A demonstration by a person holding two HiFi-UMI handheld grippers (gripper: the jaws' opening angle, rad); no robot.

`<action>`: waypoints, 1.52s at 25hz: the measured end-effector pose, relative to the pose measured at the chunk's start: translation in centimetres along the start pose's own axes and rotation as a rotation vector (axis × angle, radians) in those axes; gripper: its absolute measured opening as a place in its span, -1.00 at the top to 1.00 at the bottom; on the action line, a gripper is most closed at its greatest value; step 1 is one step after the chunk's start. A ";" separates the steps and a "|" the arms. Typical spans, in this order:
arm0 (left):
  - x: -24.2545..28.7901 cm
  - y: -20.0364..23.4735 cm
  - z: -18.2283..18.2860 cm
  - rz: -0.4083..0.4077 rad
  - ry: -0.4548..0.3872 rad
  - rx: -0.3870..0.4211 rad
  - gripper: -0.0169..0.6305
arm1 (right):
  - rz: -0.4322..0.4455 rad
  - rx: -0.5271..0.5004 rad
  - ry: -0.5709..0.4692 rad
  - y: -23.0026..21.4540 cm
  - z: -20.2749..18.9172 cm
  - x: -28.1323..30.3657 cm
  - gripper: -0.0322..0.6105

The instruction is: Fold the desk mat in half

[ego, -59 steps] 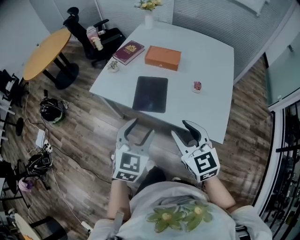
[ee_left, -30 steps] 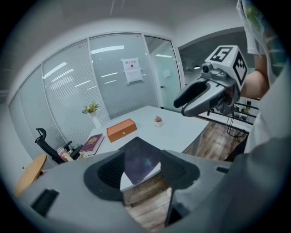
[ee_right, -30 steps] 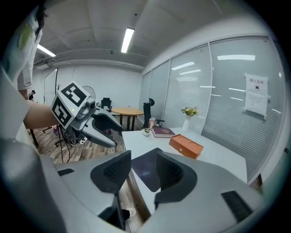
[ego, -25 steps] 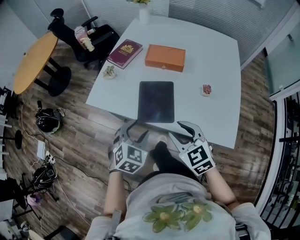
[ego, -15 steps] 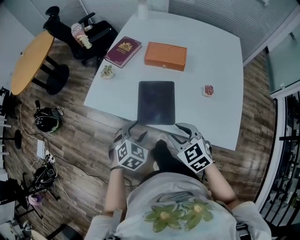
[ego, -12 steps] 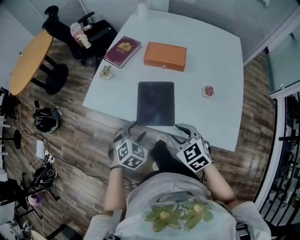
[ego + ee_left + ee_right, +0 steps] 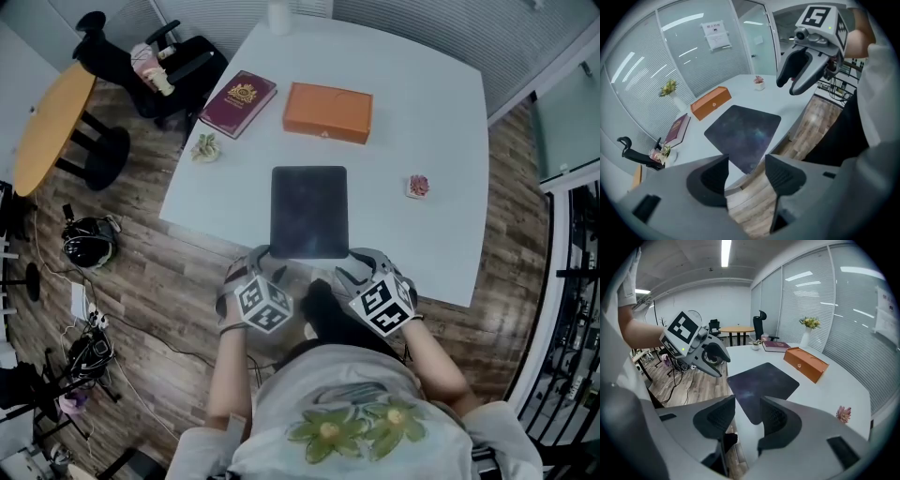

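The left claw (image 7: 745, 171) is spread, with nothing between its jaws; through the gap you see only wooden floor and the near edge of the worktop (image 7: 427, 103). The right claw (image 7: 746, 413) is spread too and holds nothing, its jaws framing the near corner of the desk mat (image 7: 308, 212) and the pale worktop beside it. Both claws hang just off the near edge of the worktop, one at each near corner of the mat, close to it but not touching, and they tilt in towards each other.

The mat is dark, with rounded corners, and lies flat and unfolded near that edge, its short side facing the person. Beyond it, well apart, sits an orange box (image 7: 328, 112), and to the left of that a maroon book (image 7: 237, 97) at an angle. A small pink ornament (image 7: 418, 186) stands to the right of the mat, and a little plant (image 7: 204, 147) sits by the worktop's left edge. Off to the left of the room stands a round wooden table (image 7: 47, 122) on the plank floor.
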State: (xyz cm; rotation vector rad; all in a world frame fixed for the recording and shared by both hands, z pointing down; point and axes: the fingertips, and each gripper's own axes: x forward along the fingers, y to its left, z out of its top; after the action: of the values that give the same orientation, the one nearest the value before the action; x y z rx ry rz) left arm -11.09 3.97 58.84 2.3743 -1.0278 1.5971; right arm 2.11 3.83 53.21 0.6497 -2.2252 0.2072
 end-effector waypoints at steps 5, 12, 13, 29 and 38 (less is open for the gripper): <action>1.6 -0.2 -1.0 -0.038 0.035 0.008 0.25 | 0.021 0.002 0.060 -0.2 -1.8 1.6 0.36; 4.5 -0.5 -3.7 -0.030 0.135 0.123 0.25 | 0.046 -0.008 0.110 -0.7 -3.4 3.6 0.36; 4.8 -0.6 -3.9 -0.030 0.138 0.130 0.25 | 0.048 -0.012 0.117 -0.8 -3.6 3.8 0.36; 6.8 -1.2 -5.1 -0.024 0.169 0.161 0.45 | 0.072 -0.008 0.194 -0.8 -5.8 6.2 0.36; 5.9 -1.4 -4.5 -0.112 0.142 0.092 0.87 | 0.066 -0.031 0.208 -0.7 -6.4 6.6 0.36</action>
State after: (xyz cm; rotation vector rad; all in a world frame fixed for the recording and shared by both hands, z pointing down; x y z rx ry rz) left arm -12.49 4.24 66.24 2.2895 -0.7971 1.7774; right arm 2.94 2.89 62.32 0.5135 -2.0468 0.2614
